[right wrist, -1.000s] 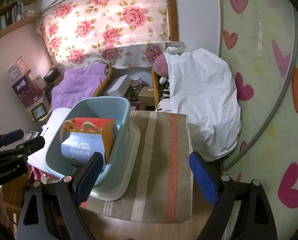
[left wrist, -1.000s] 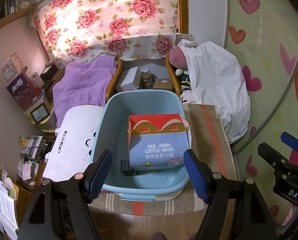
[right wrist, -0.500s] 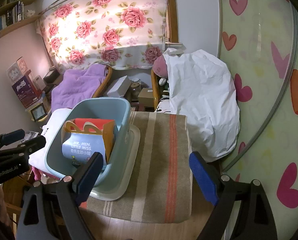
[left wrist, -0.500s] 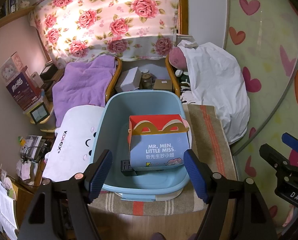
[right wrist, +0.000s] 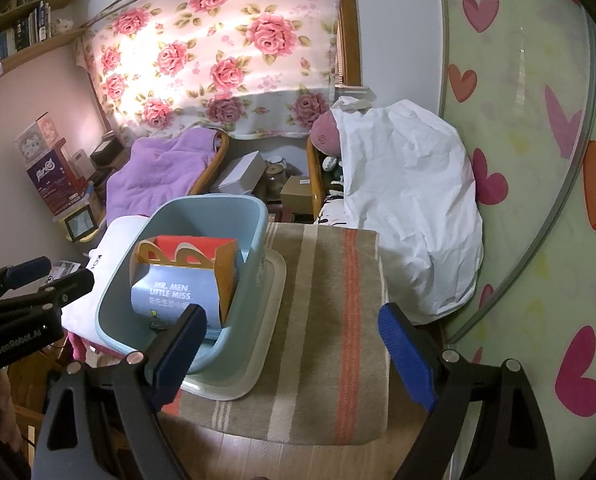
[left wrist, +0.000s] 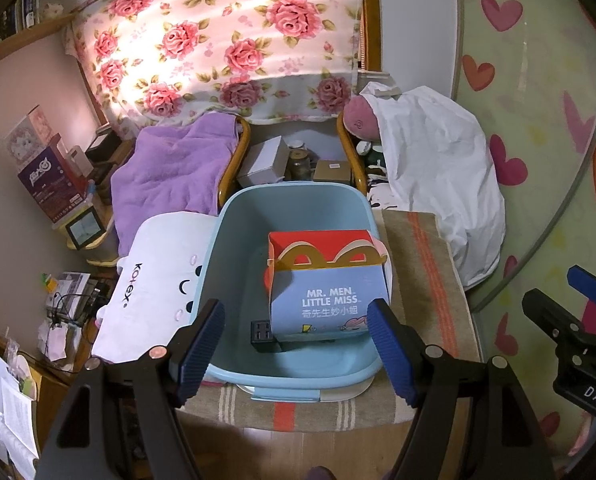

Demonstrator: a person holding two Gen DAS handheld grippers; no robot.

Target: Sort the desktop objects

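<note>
Striped cloth (right wrist: 330,320): brown with pale and orange stripes, spread over the counter; its right part is bare in the right wrist view.
Blue tub (left wrist: 233,248): stands on the left part of the cloth, with a pale tray (right wrist: 265,344) under it; a white Kotex pillow (left wrist: 157,280) lies just beside its left wall.
Meal box (left wrist: 330,296): upright inside the tub, toward its right side, blue front reading "MR. MEN LITTLE MISS", red and yellow handle on top.
Black block (left wrist: 262,336): small, on the tub floor, touching the box's lower left corner.
Left gripper (left wrist: 295,348): jaws spread wide and empty, held above the tub's near rim; the box sits beyond and between the two blue pads, nearer the right one, apart from both.
Right gripper (right wrist: 291,356): jaws spread wide and empty over the bare striped cloth; tub and box lie to the left, the left pad crossing the tub's near corner in view.
</note>
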